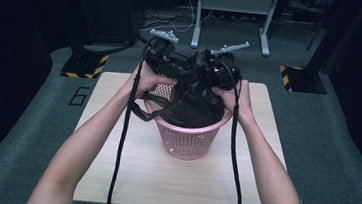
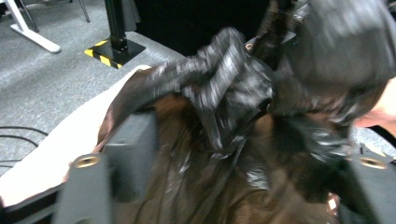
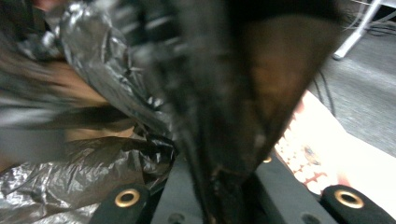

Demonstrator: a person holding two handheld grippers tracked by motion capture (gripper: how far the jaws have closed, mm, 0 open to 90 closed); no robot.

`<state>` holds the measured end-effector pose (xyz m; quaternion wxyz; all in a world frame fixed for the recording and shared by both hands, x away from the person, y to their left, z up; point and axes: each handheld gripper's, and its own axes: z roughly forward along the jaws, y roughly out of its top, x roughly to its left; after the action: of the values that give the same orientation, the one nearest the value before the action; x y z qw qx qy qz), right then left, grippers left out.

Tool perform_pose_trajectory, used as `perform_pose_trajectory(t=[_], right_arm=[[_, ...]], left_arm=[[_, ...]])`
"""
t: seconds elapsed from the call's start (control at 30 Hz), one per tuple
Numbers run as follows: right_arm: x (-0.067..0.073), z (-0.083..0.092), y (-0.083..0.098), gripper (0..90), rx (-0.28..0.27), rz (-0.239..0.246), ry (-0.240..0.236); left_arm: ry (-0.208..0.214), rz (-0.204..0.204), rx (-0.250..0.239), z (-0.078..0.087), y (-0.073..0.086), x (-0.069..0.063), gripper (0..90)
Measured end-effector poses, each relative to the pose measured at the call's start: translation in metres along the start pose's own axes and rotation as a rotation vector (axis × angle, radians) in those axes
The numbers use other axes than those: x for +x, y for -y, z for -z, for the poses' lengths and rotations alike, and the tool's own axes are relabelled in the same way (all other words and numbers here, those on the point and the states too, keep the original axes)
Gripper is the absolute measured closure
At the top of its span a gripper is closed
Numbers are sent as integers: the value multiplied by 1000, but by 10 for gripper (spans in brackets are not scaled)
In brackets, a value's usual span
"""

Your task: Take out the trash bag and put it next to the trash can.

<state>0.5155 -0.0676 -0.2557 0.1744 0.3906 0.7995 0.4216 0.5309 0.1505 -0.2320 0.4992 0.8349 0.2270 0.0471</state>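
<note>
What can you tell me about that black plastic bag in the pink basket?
The black bag is thin, glossy, crinkled plastic film, sitting inside the pink mesh basket as a liner, with brownish light showing through it. Its top is gathered into a twisted bunch above the rim. The right claw is shut on a strip of it; the left claw stands open around the film.

bag (image 1: pixel 190 110) in basket (image 1: pixel 185 140), basket mid table (image 1: pixel 162 175), grippers above, L (image 1: pixel 165 63) & R (image 1: pixel 220 68)

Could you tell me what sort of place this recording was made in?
Probably a lab or studio set up for recording: a small wooden table on grey carpet, hazard-striped stand bases and a white metal frame behind.
</note>
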Motion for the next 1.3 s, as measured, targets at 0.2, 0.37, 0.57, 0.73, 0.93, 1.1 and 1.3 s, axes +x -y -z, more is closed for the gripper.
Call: perform_pose_trajectory(t=[0.2, 0.37, 0.57, 0.73, 0.93, 1.1, 1.3], right_arm=[[1, 0, -6, 900, -48, -41, -25], [12, 3, -19, 900, -104, -89, -127], [15, 4, -22, 900, -127, -152, -226], [12, 5, -19, 900, -128, -192, -275], [16, 7, -20, 897, -104, -143, -215], [19, 16, -21, 824, -85, -79, -134], [19, 26, -19, 607, -14, 1, -34]], left_arm=[[-59, -57, 66, -14, 1, -9, 153], [-158, -112, 90, -31, 0, -16, 149], [-185, -92, 55, -34, 2, -15, 183], [-180, -78, 37, -35, 6, -10, 395], [-134, -104, 28, -39, 8, -12, 722], [-146, -99, 46, -41, 9, -10, 860], [-165, -67, 34, -34, 7, -3, 878]])
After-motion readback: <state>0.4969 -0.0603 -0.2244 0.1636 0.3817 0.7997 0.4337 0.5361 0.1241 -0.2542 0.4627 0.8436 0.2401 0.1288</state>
